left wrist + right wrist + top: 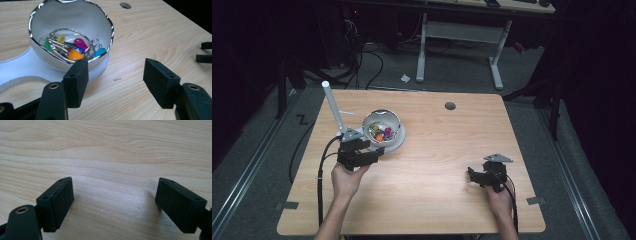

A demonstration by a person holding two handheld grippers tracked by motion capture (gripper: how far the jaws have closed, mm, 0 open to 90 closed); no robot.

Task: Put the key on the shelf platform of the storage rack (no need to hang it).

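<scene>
A shiny silver bowl [368, 120] [50, 17] stands on a white base [399, 141] [22, 67] on the left half of the wooden table. Inside it lies a heap of metal rings and keys with coloured tags [381, 132] [75, 48]. My left gripper [374, 147] [115, 67] is open just in front of the bowl, its left pad close to the bowl's near wall, nothing between the jaws. My right gripper [472, 175] [115, 187] hovers open over bare wood at the front right; its jaw tips also appear far off [203, 52].
A white rod [333, 107] rises at a slant beside the left gripper. A round cable hole [450, 105] [125, 5] sits near the table's far edge. Behind the table stand a white desk frame [497, 60] and floor cables.
</scene>
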